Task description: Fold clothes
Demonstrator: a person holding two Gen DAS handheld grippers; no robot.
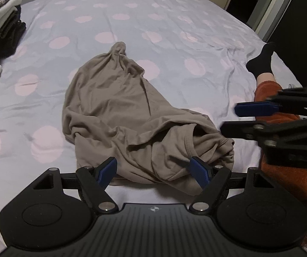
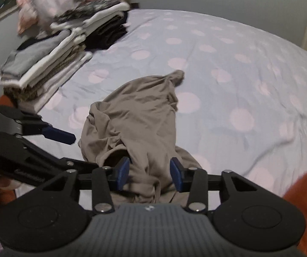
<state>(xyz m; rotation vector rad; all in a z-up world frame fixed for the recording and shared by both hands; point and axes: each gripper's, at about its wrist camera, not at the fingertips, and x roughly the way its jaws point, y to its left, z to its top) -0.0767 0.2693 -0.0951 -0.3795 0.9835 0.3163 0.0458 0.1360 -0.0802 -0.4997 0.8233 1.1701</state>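
So the taupe shirt (image 1: 119, 115) is lying crumpled in the middle of the bed (image 1: 174, 21), with that lilac sheet with pink dots, bunched up at its near end. The left gripper (image 1: 153, 171) has its jaws spread wide over the shirt's near edge, gripping nothing, and the right gripper (image 2: 150, 172) is part open with a fold of shirt between its pads, not pinched. A stack of folded clothes (image 2: 67, 49) sits far left.
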